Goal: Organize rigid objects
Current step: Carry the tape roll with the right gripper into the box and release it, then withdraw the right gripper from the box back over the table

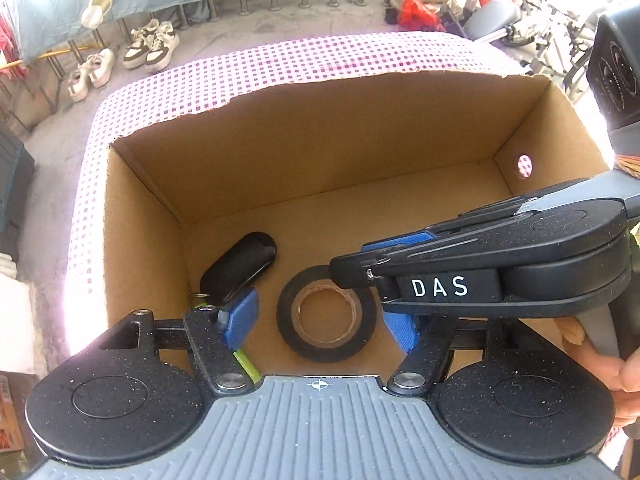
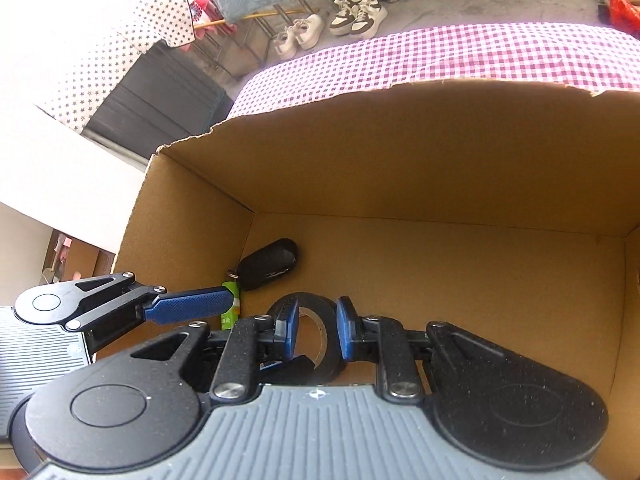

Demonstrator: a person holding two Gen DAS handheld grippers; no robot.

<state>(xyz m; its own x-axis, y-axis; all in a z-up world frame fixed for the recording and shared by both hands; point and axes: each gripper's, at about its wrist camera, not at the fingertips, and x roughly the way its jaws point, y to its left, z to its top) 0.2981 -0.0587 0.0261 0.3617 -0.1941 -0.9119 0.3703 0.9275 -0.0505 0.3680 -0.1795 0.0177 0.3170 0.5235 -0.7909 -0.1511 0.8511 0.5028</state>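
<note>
Matte black tape roll (image 2: 320, 336) flat inside brown cardboard box (image 2: 400, 160); glossy key fob (image 2: 270, 264) at ten o'clock. Left gripper (image 1: 320, 322) spread wide around tape; right gripper (image 2: 317, 334) parted above it, untouching.

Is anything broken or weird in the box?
The box's top edge is ragged, as if a flap was torn off, clearest along the far rim and left corner. Its right wall has a round hole. The tape, key fob and green thing inside look fine.
</note>
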